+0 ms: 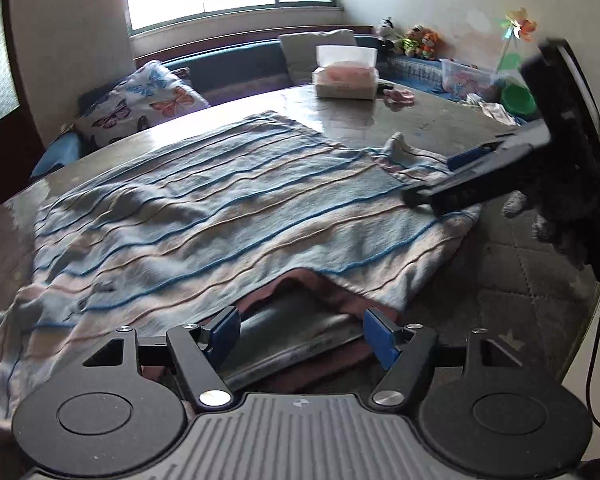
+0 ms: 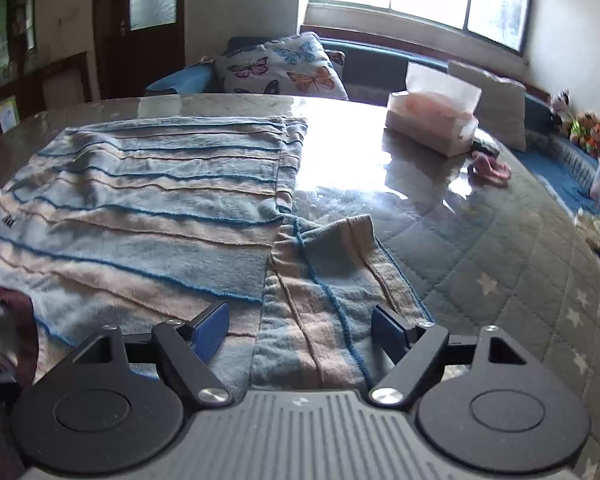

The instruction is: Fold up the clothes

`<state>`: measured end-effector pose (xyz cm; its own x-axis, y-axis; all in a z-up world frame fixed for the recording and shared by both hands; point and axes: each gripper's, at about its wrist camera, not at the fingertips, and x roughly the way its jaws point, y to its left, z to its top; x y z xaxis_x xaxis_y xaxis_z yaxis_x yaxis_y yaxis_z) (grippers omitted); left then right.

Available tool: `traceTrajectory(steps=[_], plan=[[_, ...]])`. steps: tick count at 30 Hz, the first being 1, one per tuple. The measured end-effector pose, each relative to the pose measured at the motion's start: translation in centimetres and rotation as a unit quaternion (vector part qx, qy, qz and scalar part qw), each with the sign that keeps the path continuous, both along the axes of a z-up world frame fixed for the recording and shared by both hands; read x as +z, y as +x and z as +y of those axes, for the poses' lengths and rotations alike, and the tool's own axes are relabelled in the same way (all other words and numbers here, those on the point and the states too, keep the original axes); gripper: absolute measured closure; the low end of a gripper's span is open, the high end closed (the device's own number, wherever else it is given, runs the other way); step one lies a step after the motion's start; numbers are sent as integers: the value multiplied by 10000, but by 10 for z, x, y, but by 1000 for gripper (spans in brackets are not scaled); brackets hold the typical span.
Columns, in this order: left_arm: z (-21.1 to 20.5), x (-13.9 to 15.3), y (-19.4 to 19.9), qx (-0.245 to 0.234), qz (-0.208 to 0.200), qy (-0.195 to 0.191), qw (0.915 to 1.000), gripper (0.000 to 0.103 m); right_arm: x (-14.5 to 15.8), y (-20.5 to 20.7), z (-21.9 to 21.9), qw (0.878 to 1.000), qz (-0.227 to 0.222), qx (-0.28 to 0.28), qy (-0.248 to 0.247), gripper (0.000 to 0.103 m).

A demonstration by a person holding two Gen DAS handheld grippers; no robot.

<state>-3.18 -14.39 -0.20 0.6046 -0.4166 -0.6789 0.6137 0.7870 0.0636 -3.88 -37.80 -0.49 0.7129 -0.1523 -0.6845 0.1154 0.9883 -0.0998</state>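
A striped blue and pink-beige shirt [image 1: 204,216] lies spread flat on the round table [image 1: 380,116]. Its collar opening, lined in dark pink, faces my left gripper [image 1: 302,330], which is open and hovers just short of it. In the left wrist view my right gripper [image 1: 432,194] comes in from the right above the shirt's short sleeve. In the right wrist view the shirt [image 2: 148,216] fills the left, and its sleeve [image 2: 332,292] lies between the open fingers of my right gripper [image 2: 302,330]. Nothing is held.
A tissue box [image 1: 346,78] and a small pink cloth [image 1: 400,96] sit at the table's far side. A quilted star-pattern mat [image 2: 500,264] covers the table right of the shirt. A bench with a butterfly cushion [image 1: 140,100] and toys lies behind, under the window.
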Motion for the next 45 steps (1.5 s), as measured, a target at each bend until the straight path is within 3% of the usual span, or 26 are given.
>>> traceTrajectory(steps=[4, 7, 13, 19, 24, 25, 27, 29, 37, 45], plan=[[43, 7, 2, 748, 61, -116, 9971, 32, -4, -2, 2, 9997, 103, 141, -197, 19], [83, 11, 7, 1519, 186, -261, 9879, 34, 1, -6, 0, 9993, 165, 106, -318, 19], [158, 15, 23, 2953, 314, -508, 9536, 35, 14, 2, 33, 9977, -123, 636, -191, 19], [210, 10, 44, 3892, 434, -661, 9178, 35, 10, 25, 79, 9916, -228, 1271, -38, 19], [237, -2, 62, 4189, 597, -783, 9027, 50, -2, 29, 107, 9843, -35, 1762, -107, 19], [239, -3, 63, 4198, 544, -798, 9024, 54, -4, 27, 110, 9833, -5, 1814, -156, 19], [241, -4, 65, 4172, 466, -723, 9048, 73, -3, 24, 113, 9817, 46, 1892, -223, 19], [245, -3, 67, 4144, 463, -738, 9059, 98, 2, 23, 113, 9801, 102, 1967, -246, 19], [246, 3, 58, 4138, 178, -757, 9070, 99, 21, 40, 147, 9709, -116, 2394, -6, 19], [253, 1, 51, 4208, 338, -811, 9029, 94, 5, 43, 218, 9380, 48, 3464, 66, 19]])
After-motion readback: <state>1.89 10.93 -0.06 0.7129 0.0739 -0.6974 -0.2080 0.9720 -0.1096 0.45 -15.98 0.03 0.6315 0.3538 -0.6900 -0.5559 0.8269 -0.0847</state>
